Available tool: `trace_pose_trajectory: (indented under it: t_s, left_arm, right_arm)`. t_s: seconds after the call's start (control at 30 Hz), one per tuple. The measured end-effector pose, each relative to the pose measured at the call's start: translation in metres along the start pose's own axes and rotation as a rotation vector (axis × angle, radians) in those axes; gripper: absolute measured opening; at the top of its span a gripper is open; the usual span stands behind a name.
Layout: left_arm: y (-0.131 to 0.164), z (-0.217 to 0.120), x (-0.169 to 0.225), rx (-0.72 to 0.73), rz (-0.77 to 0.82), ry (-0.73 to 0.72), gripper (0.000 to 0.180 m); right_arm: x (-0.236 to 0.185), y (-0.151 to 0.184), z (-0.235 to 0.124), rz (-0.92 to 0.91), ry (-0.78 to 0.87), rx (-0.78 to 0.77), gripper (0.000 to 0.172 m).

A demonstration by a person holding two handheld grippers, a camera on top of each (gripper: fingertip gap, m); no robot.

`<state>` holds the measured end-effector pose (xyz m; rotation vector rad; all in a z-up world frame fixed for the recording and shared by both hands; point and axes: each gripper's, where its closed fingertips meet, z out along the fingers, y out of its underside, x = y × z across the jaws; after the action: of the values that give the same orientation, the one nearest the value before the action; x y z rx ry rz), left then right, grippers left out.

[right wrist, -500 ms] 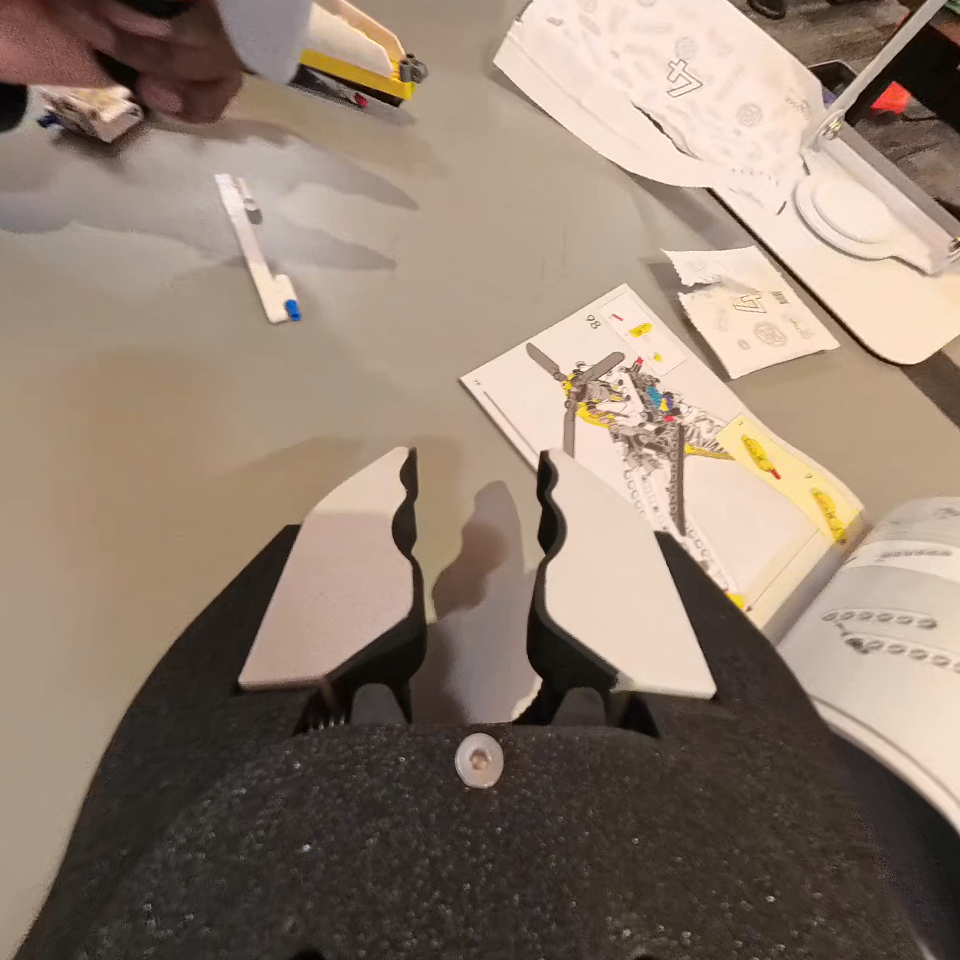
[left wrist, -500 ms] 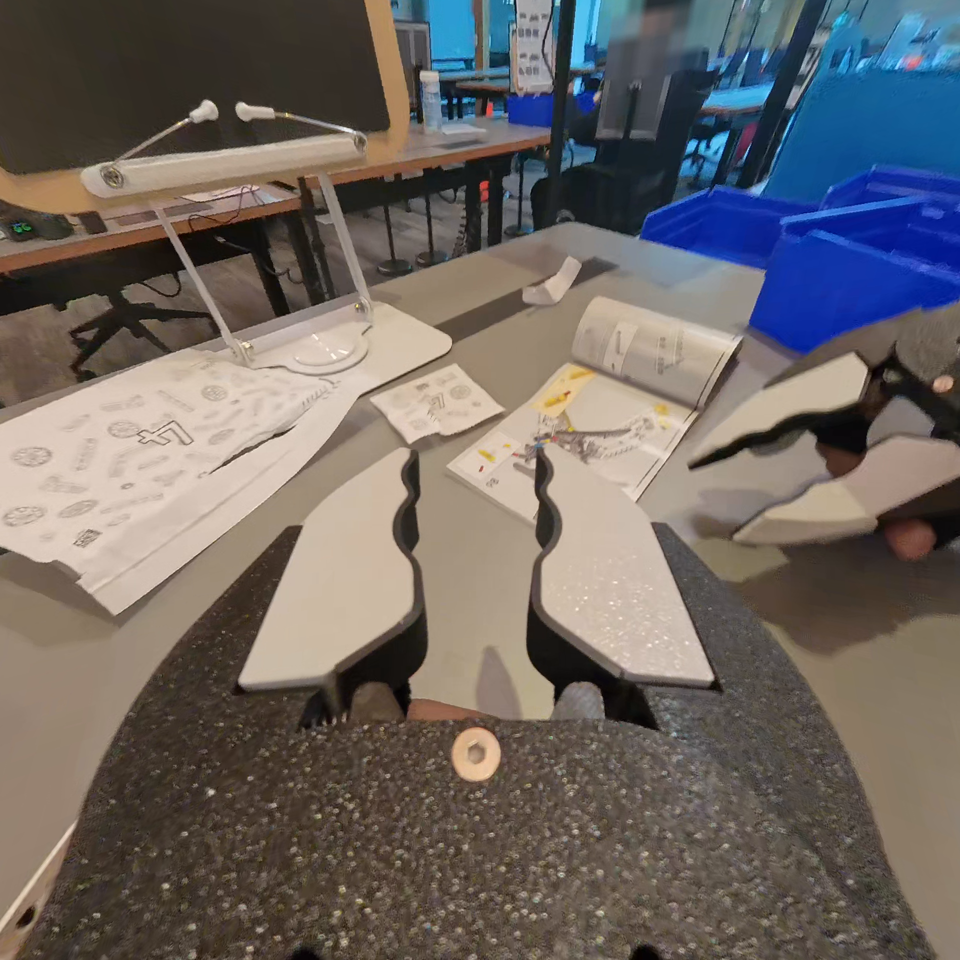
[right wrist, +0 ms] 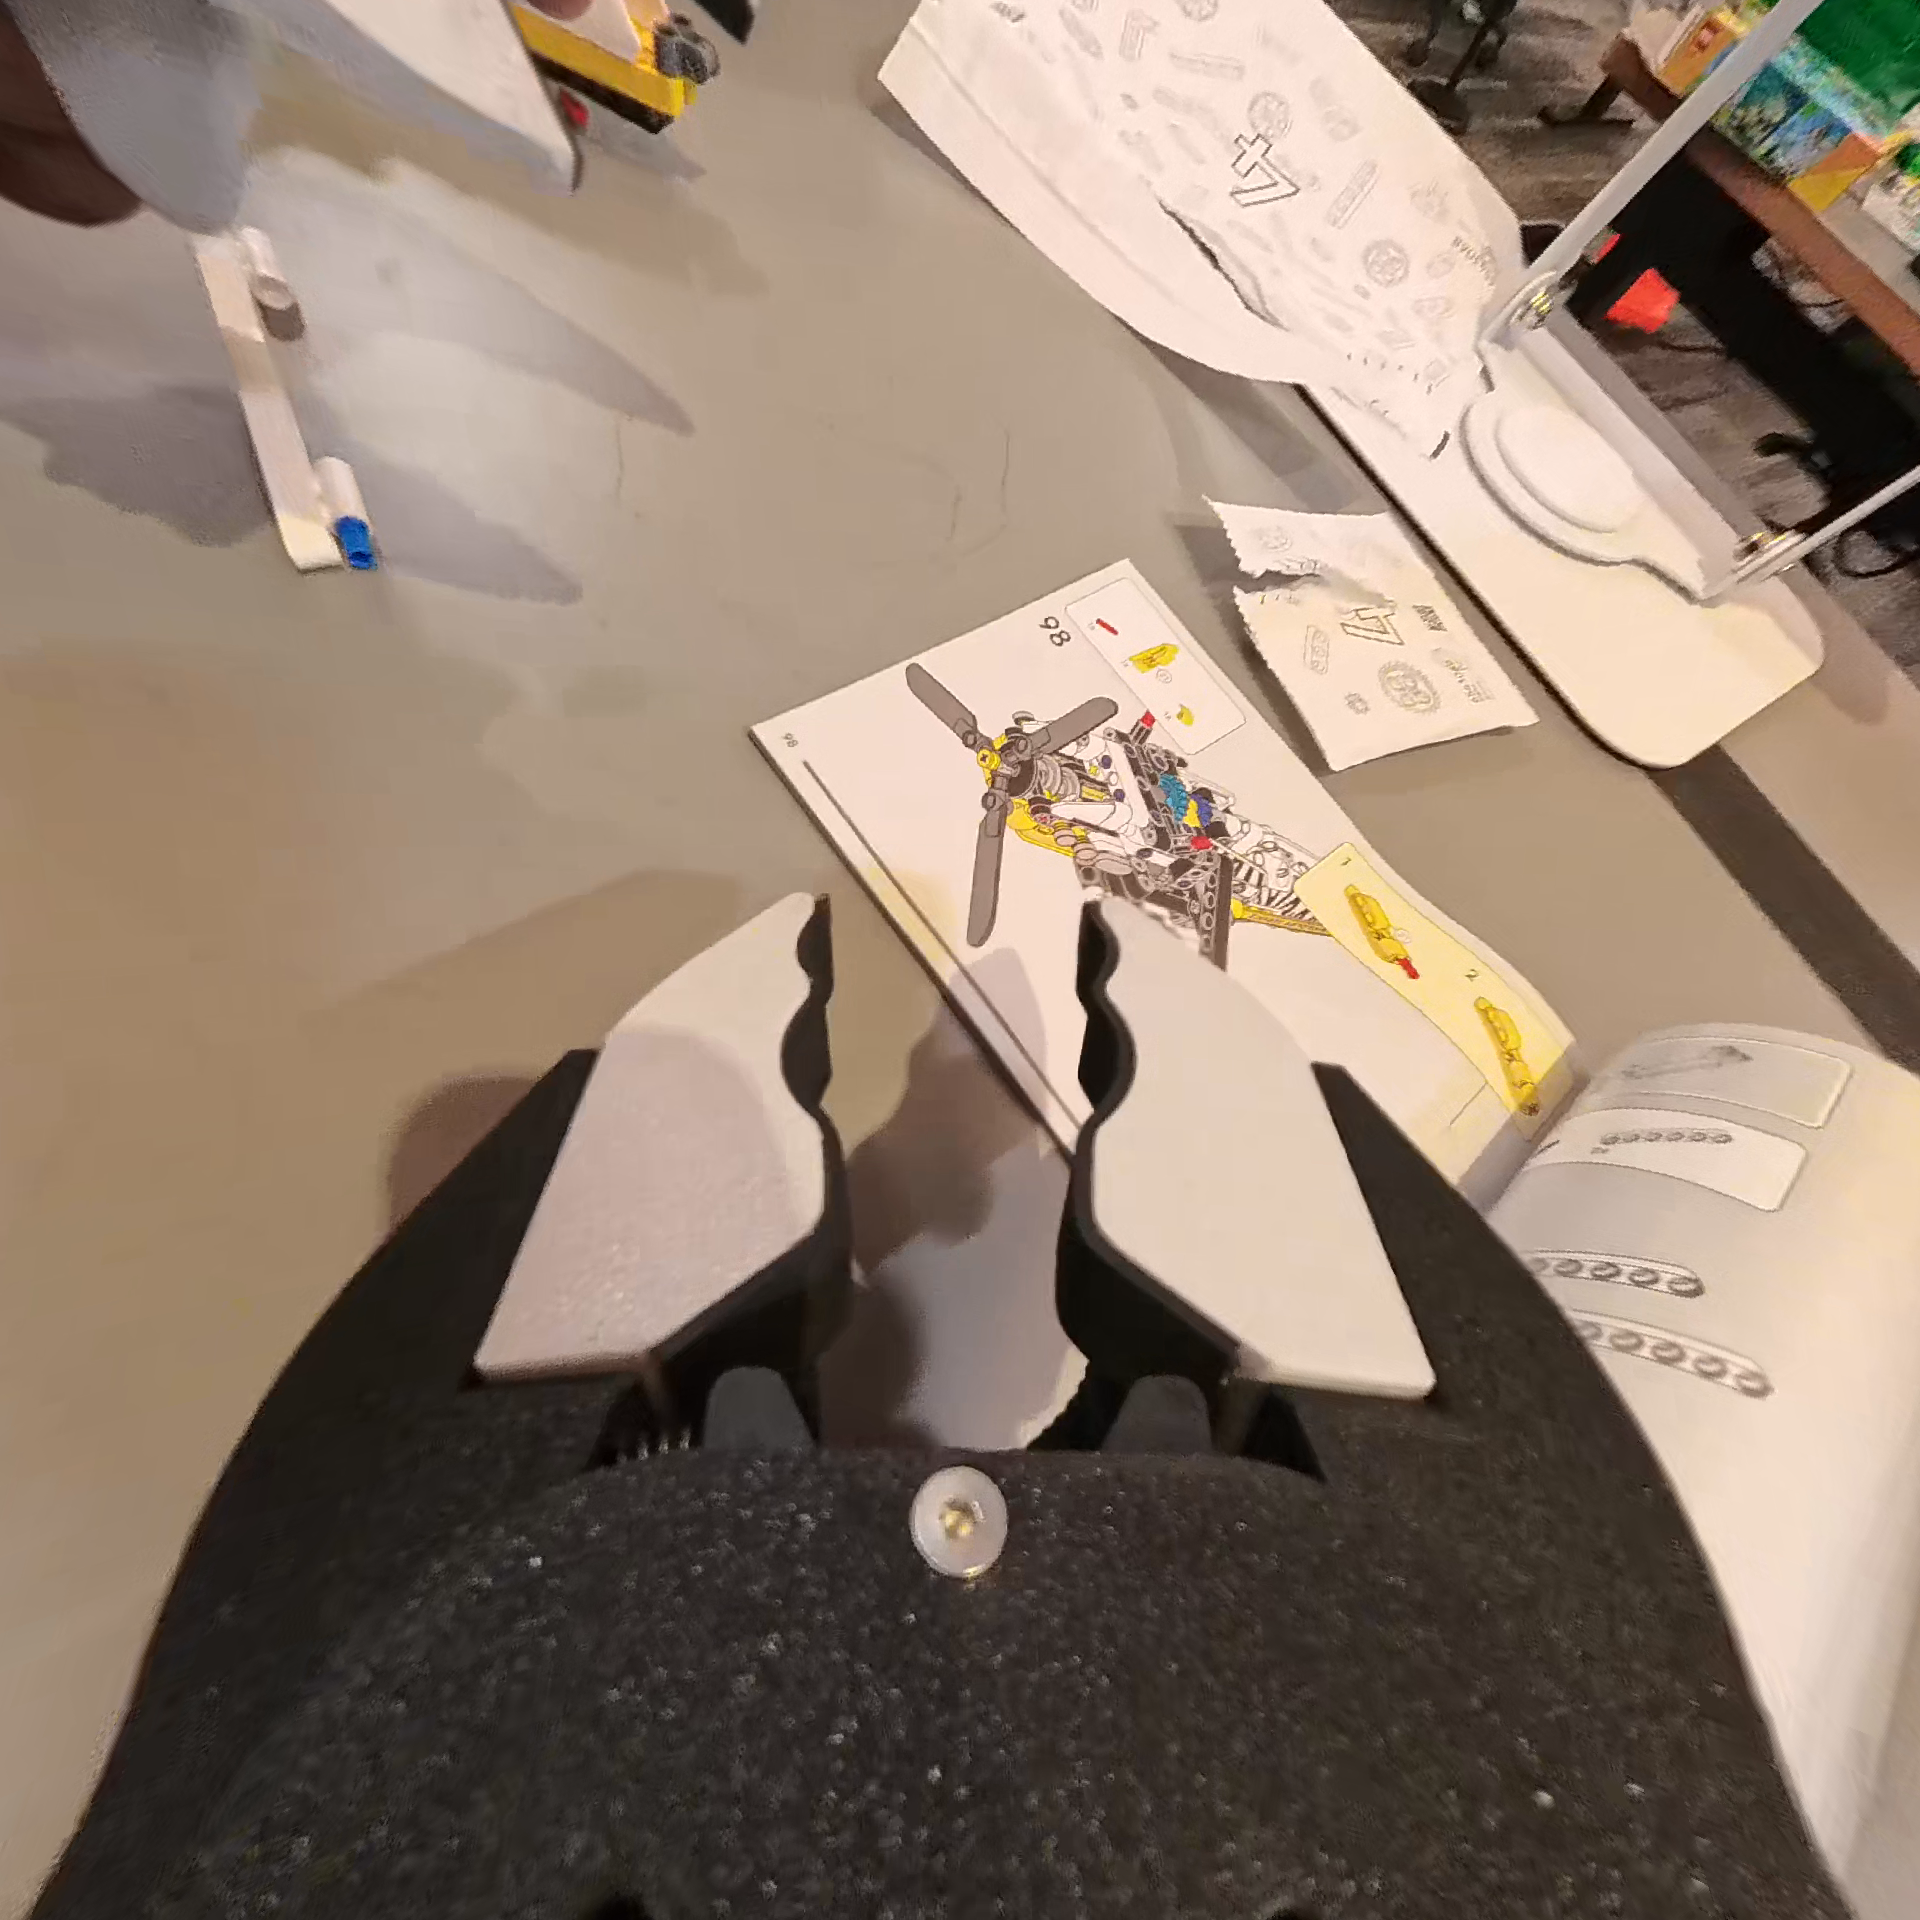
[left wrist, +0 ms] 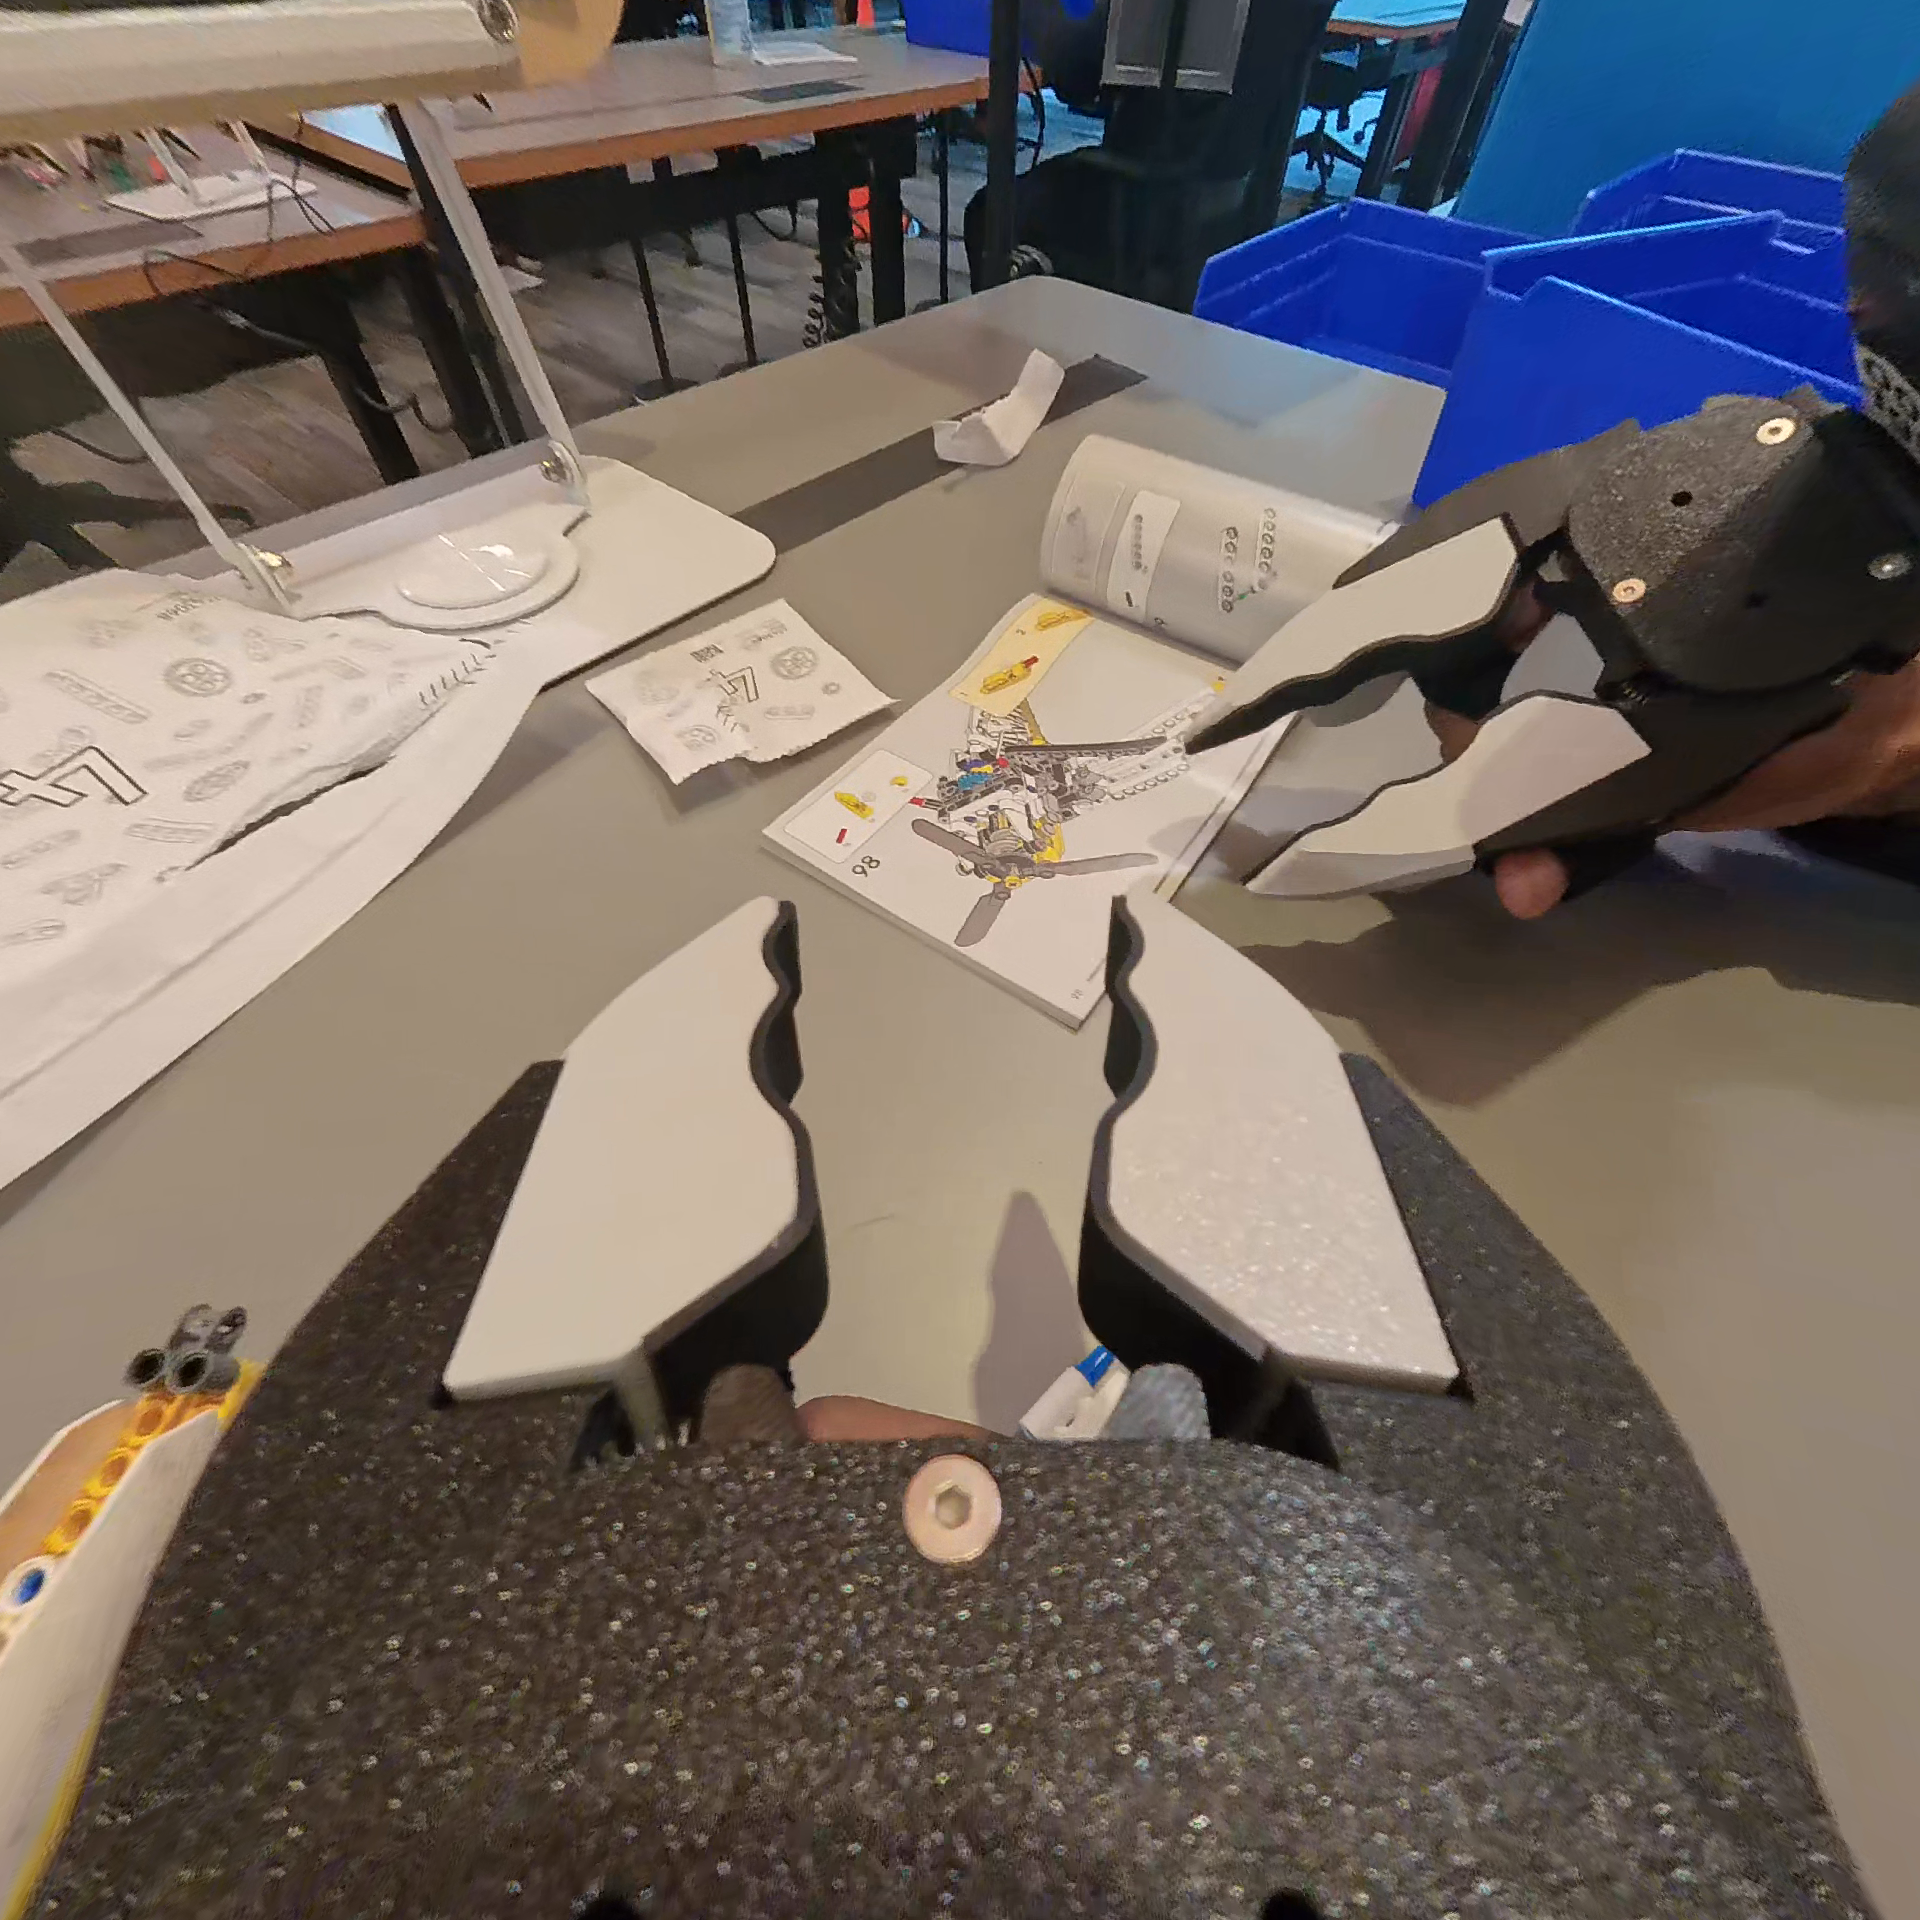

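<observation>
While you are holding the left gripper (left wrist: 945,935) low over the grey table (left wrist: 520,935), its wrist camera is showing the two pale fingers standing well apart with only bare tabletop between them, gripping nothing. Just beyond the fingertips an open instruction booklet (left wrist: 1049,790) is lying flat, showing a drawing of a propeller model, with its far pages curling up. To its left a small torn paper bag (left wrist: 738,686) is lying, and farther left a large torn paper bag (left wrist: 156,790) is spreading across the table beside the white base of a desk lamp (left wrist: 582,551). At the right your other hand is holding the right gripper (left wrist: 1236,810), its upper tip hanging over the booklet's page and its lower finger close to the table, fingers apart. Blue bins (left wrist: 1621,312) are standing behind it, and a yellow and white brick model (left wrist: 114,1455) is peeking in at the lower left edge. Turning to the right wrist camera, the right gripper (right wrist: 951,925) is hovering at the near edge of the same booklet (right wrist: 1122,831), fingers parted and empty, the right finger over the page and the left finger over bare table (right wrist: 416,831). A white strip with a blue pin (right wrist: 281,416) is lying off to the upper left. The left gripper is appearing blurred at the top left next to the yellow model (right wrist: 623,52), and the paper bags and lamp base (right wrist: 1621,582) are sitting at the upper right.
</observation>
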<state>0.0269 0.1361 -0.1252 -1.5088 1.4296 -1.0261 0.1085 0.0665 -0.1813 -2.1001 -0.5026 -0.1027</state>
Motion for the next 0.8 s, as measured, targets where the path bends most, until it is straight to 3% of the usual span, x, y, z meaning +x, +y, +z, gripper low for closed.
trace_pose_trajectory:
  t_s: [0.23, 0.33, 0.5, 0.8]
  left_arm:
    - [0.012, 0.007, 0.006, -0.057, -0.056, 0.03, 0.062]
    - [0.016, 0.009, 0.007, -0.057, -0.061, 0.028, 0.063]
    - [0.022, 0.012, 0.007, -0.071, -0.04, 0.012, 0.065]
    - [0.02, 0.011, 0.005, -0.063, -0.012, -0.02, 0.065]
  right_arm:
    - [0.003, 0.006, 0.01, 0.044, 0.001, -0.086, 0.043]
    - [0.01, 0.006, 0.011, 0.045, 0.024, -0.131, 0.03]
    - [0.023, 0.001, 0.002, 0.053, 0.035, -0.218, 0.027]
    - [0.103, 0.001, -0.007, -0.006, 0.314, -0.35, 0.024]
